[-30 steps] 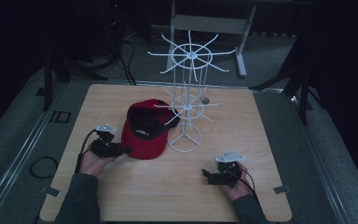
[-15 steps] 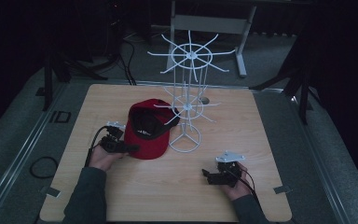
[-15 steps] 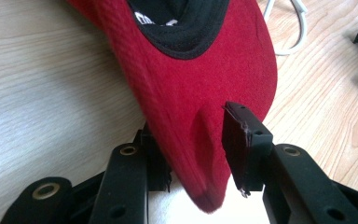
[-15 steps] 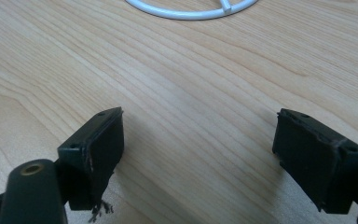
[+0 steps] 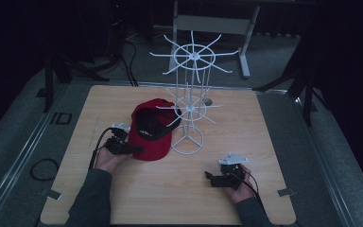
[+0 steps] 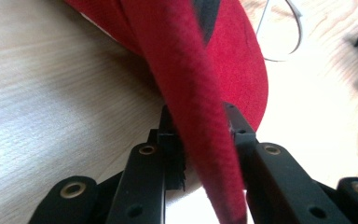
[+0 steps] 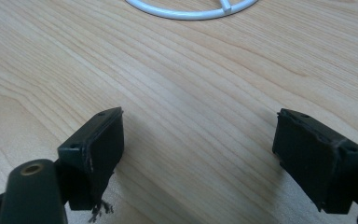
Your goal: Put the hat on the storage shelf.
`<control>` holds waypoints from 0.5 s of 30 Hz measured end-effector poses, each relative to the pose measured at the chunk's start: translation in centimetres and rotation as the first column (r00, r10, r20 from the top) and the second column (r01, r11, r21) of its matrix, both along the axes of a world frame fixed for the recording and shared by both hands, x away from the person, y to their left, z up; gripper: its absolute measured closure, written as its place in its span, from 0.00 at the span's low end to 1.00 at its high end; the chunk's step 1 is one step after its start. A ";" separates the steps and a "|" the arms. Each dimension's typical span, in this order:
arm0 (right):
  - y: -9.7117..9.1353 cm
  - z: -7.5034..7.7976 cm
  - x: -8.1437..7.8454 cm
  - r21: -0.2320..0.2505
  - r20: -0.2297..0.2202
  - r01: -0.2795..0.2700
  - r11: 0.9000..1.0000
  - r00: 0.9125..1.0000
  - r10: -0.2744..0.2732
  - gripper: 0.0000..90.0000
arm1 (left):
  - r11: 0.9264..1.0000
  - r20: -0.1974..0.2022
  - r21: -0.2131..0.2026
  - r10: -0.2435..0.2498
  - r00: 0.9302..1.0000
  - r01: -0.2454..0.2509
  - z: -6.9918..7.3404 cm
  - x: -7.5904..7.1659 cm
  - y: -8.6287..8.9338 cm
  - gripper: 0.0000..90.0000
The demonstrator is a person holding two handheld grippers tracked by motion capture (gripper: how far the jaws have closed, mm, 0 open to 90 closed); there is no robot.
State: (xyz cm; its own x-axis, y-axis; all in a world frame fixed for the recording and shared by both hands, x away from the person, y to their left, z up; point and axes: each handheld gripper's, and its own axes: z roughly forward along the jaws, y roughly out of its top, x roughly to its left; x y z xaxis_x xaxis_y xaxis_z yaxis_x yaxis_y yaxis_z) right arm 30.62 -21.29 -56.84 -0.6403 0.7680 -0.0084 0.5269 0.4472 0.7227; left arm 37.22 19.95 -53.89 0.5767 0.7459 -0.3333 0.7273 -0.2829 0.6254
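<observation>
Red cap (image 5: pixel 152 130) lies crown-down on the wooden table (image 5: pixel 123 198), just beside the base of the white wire rack (image 5: pixel 191 101). Left gripper (image 5: pixel 131 149) has its jaws pinched on the cap's brim edge (the left gripper view shows red fabric (image 6: pixel 200 116) sandwiched between both black jaws). Right gripper (image 5: pixel 212 179) rests low near the table's front, jaws spread wide, nothing between them, well apart from the cap. Judgement: grasp made, lift not yet begun; cap is not hung on any rack arm, so most of the work remains. Surface: pale wood grain, bare otherwise. Room: dark, grey carpet, cables, a metal stand behind.
</observation>
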 end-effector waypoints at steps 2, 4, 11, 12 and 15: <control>0.0 0.0 0.0 0.000 0.000 0.000 1.000 1.000 0.000 0.18 | 1.000 0.020 0.011 0.006 1.000 -0.006 0.1 -0.2 -0.1 0.86; 0.0 0.0 0.0 0.000 0.000 0.000 1.000 1.000 0.000 0.18 | 0.999 0.071 0.017 0.032 0.997 -0.034 0.5 -1.0 0.2 0.89; 0.0 0.0 0.0 -0.001 0.000 -0.001 1.000 1.000 0.001 0.18 | 0.995 0.190 0.014 0.089 0.978 -0.094 0.8 -3.0 1.0 0.95; 0.0 0.0 0.0 -0.001 0.000 0.000 1.000 1.000 0.000 0.18 | 0.995 0.199 0.009 0.095 0.976 -0.098 0.7 -3.1 1.1 0.95; 0.0 0.0 0.0 -0.002 0.002 -0.001 1.000 1.000 0.001 0.18 | 0.991 0.242 0.015 0.126 0.962 -0.133 0.7 -3.5 1.5 0.95</control>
